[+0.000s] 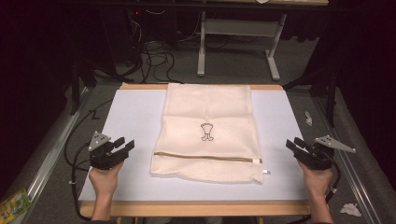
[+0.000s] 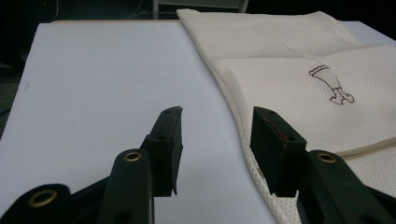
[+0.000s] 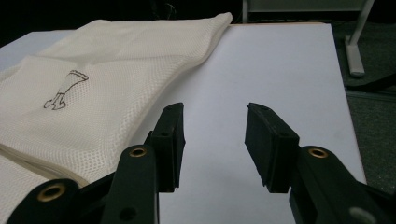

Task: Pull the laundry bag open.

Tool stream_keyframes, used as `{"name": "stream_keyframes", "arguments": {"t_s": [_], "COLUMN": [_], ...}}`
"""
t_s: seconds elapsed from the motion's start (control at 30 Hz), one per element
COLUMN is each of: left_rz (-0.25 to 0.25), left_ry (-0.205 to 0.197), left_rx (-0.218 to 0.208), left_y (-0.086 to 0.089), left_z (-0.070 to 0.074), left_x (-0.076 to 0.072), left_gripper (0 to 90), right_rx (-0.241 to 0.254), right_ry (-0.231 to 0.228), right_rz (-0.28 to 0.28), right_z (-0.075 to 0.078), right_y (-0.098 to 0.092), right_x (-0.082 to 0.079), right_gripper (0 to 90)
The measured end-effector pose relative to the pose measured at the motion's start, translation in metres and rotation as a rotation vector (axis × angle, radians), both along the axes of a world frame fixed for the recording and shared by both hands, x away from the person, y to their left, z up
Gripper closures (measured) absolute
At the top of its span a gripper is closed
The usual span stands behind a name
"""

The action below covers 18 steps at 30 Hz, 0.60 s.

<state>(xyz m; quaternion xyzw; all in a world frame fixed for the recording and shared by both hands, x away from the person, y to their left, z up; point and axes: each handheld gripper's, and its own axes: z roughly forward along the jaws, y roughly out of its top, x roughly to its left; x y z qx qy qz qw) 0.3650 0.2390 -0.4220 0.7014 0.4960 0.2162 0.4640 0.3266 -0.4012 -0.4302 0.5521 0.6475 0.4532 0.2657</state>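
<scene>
A cream mesh laundry bag [image 1: 208,133] lies flat in the middle of the white table [image 1: 130,112], with a small dark emblem [image 1: 206,132] on it and a zipper [image 1: 210,157] running across near its front end. My left gripper [image 1: 125,145] hovers over bare table to the left of the bag, jaws open and empty. In the left gripper view the bag [image 2: 299,70] lies ahead and to the right of the left gripper [image 2: 217,121]. My right gripper [image 1: 293,143] stands to the right of the bag, open with nothing between its jaws. The right gripper view has the bag [image 3: 93,84] to the left of the right gripper [image 3: 215,116].
The table has a wooden edge [image 1: 196,208] at the front. A white table frame [image 1: 243,35] and dark cables [image 1: 154,56] stand on the floor beyond. A green packet [image 1: 13,204] lies on the floor at lower left, crumpled white scraps [image 1: 350,209] at lower right.
</scene>
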Motion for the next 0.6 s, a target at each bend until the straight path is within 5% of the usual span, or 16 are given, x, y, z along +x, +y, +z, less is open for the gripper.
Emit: {"name": "stream_keyframes", "arguments": {"t_s": [0.6], "left_rz": [0.029], "left_ry": [0.03], "left_rx": [0.011], "left_y": [-0.002], "left_z": [-0.02], "left_x": [0.007], "left_gripper": [52.7], "right_rx": [-0.003], "right_ry": [0.048], "right_rz": [-0.032], "right_z": [-0.019], "right_y": [-0.004], "right_x": [0.004], "right_gripper": [57.6]}}
